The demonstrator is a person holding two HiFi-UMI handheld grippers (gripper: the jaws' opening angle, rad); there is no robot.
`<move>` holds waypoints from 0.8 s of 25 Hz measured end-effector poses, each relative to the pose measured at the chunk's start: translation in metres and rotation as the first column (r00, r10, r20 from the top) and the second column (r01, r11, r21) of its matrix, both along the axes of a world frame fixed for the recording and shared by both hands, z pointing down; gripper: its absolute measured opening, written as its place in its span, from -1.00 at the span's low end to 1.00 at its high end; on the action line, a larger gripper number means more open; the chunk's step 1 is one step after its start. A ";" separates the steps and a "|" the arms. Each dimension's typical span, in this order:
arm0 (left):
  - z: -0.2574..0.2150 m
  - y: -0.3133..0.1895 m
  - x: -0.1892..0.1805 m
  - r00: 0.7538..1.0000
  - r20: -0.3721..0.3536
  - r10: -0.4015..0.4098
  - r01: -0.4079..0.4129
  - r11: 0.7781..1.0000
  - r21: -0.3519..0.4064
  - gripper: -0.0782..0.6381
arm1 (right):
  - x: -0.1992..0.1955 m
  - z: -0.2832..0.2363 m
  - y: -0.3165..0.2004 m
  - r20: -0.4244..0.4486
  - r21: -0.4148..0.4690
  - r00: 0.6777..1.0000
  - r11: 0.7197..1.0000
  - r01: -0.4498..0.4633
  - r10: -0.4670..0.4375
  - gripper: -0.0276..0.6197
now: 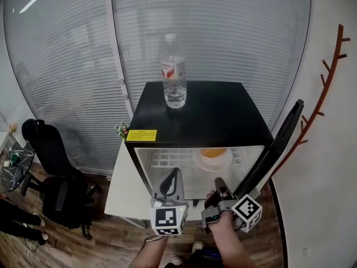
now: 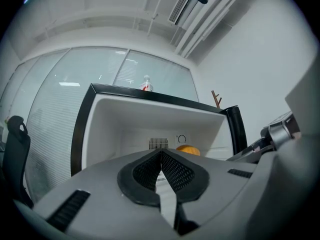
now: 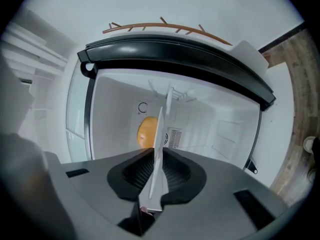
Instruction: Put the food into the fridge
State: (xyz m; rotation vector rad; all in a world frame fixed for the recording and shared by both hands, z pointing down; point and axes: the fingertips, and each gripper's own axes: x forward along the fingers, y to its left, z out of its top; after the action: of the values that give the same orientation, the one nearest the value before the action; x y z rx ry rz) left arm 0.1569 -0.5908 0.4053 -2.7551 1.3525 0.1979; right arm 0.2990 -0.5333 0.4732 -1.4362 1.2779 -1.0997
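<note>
Fridge: open, black top, sat on a white table.
Door: swung out right, just beside the right gripper.
Chair: left, well clear.
Bottle: upright by the top's back edge.
Plate: inside, right side of the shelf, carrying orange food.
Right gripper: pinching the plate's rim.
Left gripper: pressed together, empty, at the front edge.

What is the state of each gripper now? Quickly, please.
Left gripper: closed, nothing between the jaws.
Right gripper: closed on the thin rim of the white plate.
</note>
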 end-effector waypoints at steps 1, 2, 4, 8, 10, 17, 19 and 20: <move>0.000 0.001 -0.001 1.000 0.000 0.000 0.000 1.000 0.001 -0.71 | 0.000 -0.002 0.001 -0.022 0.000 1.000 1.000 -0.003 0.003 -0.72; -0.001 0.003 -0.001 1.000 0.000 0.000 0.000 1.000 0.002 -0.71 | -0.001 -0.004 0.003 -0.045 0.001 0.999 1.000 -0.006 0.006 -0.75; -0.002 0.006 -0.002 1.000 -0.001 0.000 0.000 1.000 0.005 -0.71 | -0.002 -0.007 0.004 -0.094 0.005 0.996 1.000 -0.003 0.004 -0.80; -0.003 0.011 -0.003 1.000 0.001 0.006 -0.006 1.000 0.006 -0.71 | -0.006 -0.022 0.008 -0.312 0.023 0.950 1.000 -0.005 0.011 -0.83; -0.004 0.014 -0.004 1.000 0.001 0.008 -0.008 1.000 0.007 -0.71 | -0.007 -0.039 0.010 -0.502 0.039 0.864 0.999 -0.018 0.035 -0.83; -0.003 0.020 -0.011 1.000 0.017 0.000 0.000 1.000 0.008 -0.71 | -0.032 -0.095 0.015 -0.964 0.078 0.251 0.995 -0.054 0.089 -0.83; -0.002 0.021 -0.012 1.000 0.026 -0.004 0.003 1.000 0.012 -0.71 | -0.043 -0.100 0.014 -0.987 0.087 0.136 0.995 -0.039 0.092 -0.83; -0.002 0.022 -0.013 1.000 0.030 -0.006 0.006 1.000 0.015 -0.71 | -0.047 -0.100 0.013 -0.989 0.086 0.117 0.996 -0.028 0.088 -0.83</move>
State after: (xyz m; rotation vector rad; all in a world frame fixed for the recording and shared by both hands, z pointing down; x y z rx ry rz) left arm 0.1438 -0.5691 0.4037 -2.7302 1.3463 0.1648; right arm 0.2517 -0.5204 0.3733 -2.2860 2.0745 0.2545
